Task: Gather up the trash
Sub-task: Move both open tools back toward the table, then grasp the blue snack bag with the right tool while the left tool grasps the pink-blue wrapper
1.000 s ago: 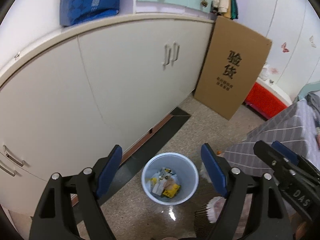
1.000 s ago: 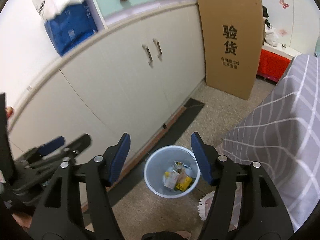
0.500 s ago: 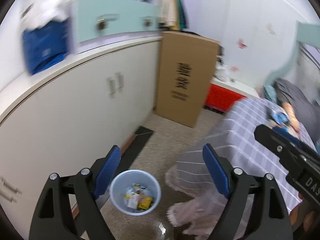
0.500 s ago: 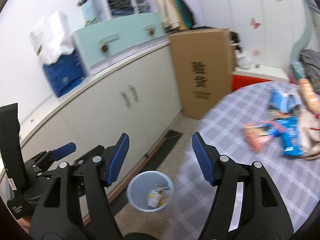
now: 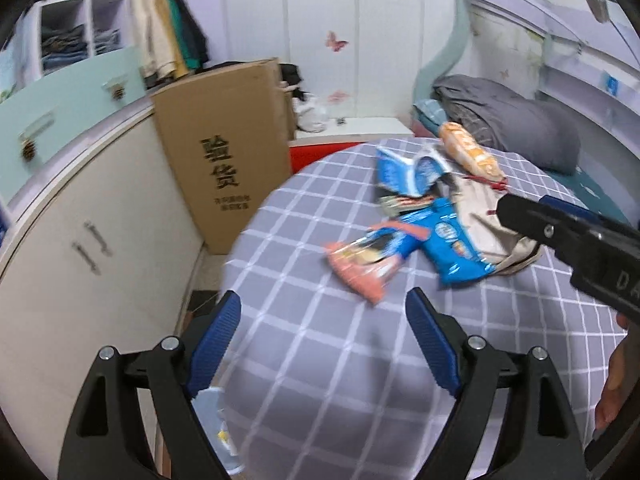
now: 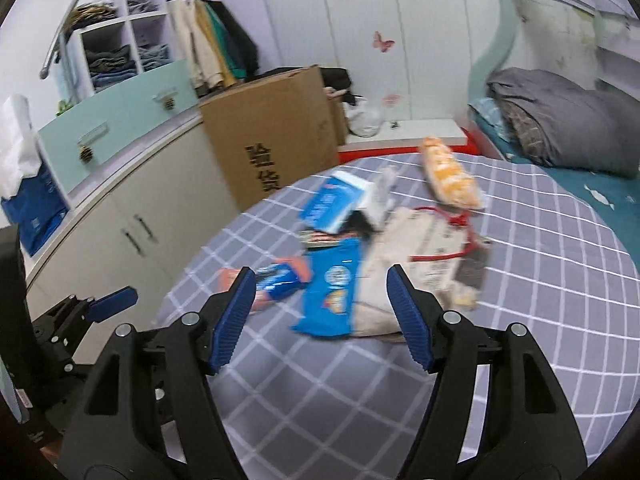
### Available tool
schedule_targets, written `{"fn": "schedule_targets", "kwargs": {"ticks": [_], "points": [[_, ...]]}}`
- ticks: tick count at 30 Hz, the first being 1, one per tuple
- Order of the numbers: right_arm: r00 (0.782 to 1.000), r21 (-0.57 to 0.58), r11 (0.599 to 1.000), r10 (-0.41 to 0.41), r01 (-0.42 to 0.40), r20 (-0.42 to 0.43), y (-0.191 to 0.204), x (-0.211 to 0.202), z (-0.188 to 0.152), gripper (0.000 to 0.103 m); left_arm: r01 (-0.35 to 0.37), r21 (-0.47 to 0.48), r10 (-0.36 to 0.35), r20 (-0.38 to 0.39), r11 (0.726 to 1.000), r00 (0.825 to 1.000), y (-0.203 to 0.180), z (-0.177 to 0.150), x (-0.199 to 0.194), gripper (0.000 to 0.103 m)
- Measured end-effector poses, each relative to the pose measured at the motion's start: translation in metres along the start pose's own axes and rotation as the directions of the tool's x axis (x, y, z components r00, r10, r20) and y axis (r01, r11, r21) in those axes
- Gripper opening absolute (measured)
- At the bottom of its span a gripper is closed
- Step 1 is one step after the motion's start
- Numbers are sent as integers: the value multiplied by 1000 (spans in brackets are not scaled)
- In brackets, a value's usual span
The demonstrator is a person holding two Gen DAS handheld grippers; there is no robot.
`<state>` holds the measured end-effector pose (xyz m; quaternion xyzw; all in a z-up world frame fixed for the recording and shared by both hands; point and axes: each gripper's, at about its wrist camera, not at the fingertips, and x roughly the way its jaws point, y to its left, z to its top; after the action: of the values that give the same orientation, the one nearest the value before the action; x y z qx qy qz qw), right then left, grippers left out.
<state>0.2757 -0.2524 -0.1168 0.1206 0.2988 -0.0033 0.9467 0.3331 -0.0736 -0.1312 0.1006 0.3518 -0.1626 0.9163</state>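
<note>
Both the left hand-held gripper (image 5: 323,344) and right hand-held gripper (image 6: 322,314), the right's jaws just opening, are spread and empty above the checked desk (image 6: 540,280), where snack wrappers (image 6: 332,292) at frame centre remain uncollected, the bin (image 5: 216,420) lower left.

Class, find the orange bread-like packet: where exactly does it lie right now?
The orange packet lies on the checked tablecloth at the far edge of the litter pile, beyond the beige bag with red cord, right of the blue carton.

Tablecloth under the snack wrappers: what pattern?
The tablecloth is grey with a white grid check, clearest in the right wrist view.
</note>
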Motion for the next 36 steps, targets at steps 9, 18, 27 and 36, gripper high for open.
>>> {"fn": "schedule_targets", "kwargs": {"ticks": [9,18,27,36], "points": [[999,16,999,-33,33,-23,-24,12,0,68,30,93,-25,-53,995,998,-32,19,47,83],[998,1,999,-39,39,-57,-23,29,-1,68,125,78,-116,-111,989,987,-31,21,66,31],[994,-85,996,-32,23,-108,7,46,-4,68,90,-16,-91,-46,996,995,-5,12,44,21],[963,-213,974,-124,72,-241,33,84,-19,45,59,-119,-59,6,991,998,30,4,26,0]]}}
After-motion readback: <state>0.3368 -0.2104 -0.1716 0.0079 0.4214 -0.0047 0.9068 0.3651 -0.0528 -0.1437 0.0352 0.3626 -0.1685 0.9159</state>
